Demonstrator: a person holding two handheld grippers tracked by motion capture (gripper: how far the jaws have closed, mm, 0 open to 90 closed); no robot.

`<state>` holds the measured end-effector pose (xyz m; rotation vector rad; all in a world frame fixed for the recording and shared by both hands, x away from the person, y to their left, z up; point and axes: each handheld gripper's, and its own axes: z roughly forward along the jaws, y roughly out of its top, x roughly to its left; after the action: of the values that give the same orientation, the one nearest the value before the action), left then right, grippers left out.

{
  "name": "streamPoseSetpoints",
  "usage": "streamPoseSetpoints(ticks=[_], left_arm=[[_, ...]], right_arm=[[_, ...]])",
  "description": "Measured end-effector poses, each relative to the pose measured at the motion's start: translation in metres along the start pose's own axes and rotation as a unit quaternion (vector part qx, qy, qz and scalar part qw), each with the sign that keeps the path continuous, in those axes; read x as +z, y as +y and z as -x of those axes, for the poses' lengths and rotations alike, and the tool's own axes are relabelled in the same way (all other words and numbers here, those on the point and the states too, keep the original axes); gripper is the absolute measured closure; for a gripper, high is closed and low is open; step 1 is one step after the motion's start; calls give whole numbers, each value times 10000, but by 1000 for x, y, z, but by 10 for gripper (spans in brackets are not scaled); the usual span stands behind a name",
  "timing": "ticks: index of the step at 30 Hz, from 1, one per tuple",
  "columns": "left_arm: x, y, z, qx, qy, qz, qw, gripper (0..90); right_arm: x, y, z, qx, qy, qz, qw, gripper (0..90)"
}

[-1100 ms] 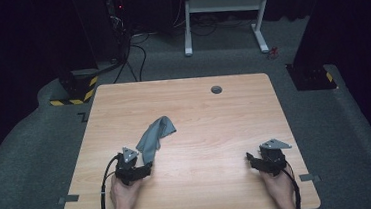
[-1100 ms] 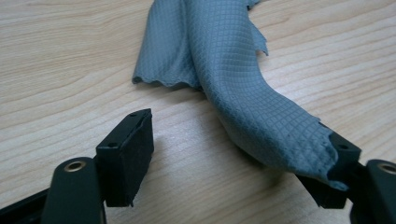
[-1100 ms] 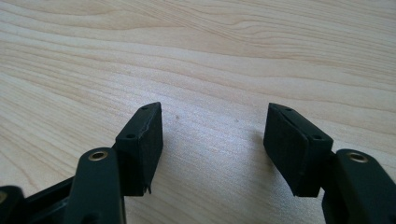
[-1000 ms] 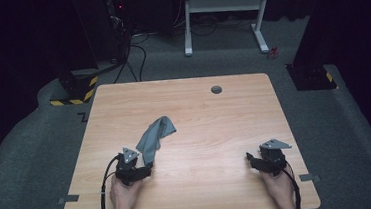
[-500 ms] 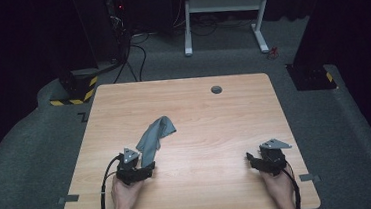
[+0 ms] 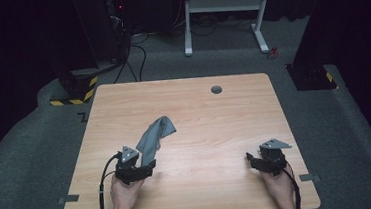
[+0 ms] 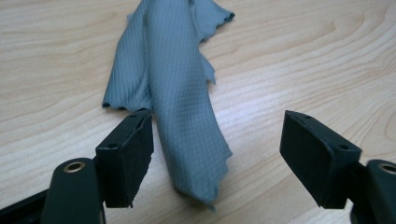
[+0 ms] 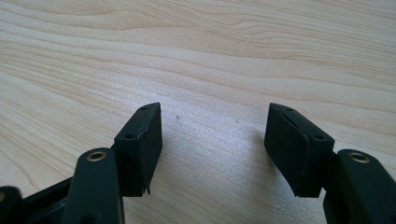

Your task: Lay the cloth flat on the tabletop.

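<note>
A: Cloth [image 6: 154, 135] lies crumpled on the table [image 6: 214, 112], left of centre, its near tip running down to the left tongs [image 6: 143, 170].

B: Held yet?

A: No. In the left gripper view the jaws stand spread, one on either side of the cloth's [image 7: 180, 107] narrow end. The left jaw sits at the cloth's edge; whether it touches cannot be told. The right jaw is well apart from it. Nothing pinched.

B: Why straddle the tip?

A: Likely because it is the nearest corner and the thinnest fold, the easiest bite for two flat pads. Closing there would catch the tail.

B: And the right tongs [image 6: 253, 160]?

A: Low over bare wood near the table's right front, well apart from the cloth. Jaws spread there too, with plain grain between them. Probably parked until a second corner is wanted.
</note>
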<state>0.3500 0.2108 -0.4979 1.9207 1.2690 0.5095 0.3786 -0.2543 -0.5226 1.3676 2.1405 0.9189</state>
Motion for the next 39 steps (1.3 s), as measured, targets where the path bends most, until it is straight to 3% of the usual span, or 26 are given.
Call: streamPoseSetpoints(ticks=[15, 28, 32, 36, 39], left_arm=[[25, 25, -14, -81, 208, -51, 9997, 269], [58, 52, -25, -103, 376, -375, 9985, 256], [67, 58, -26, -29, 442, -508, 9977, 261], [73, 59, -28, -202, 420, -406, 9981, 285], [79, 58, -30, -237, 461, -479, 9975, 296]], right_arm=[[0, 0, 0, -15, 4, -2, 10000, 365], [0, 0, 0, -19, 6, -3, 10000, 364], [0, 0, 0, -20, 5, -4, 10000, 364], [0, 0, 0, -40, 8, -2, 10000, 360], [0, 0, 0, -44, 9, -3, 10000, 360]])
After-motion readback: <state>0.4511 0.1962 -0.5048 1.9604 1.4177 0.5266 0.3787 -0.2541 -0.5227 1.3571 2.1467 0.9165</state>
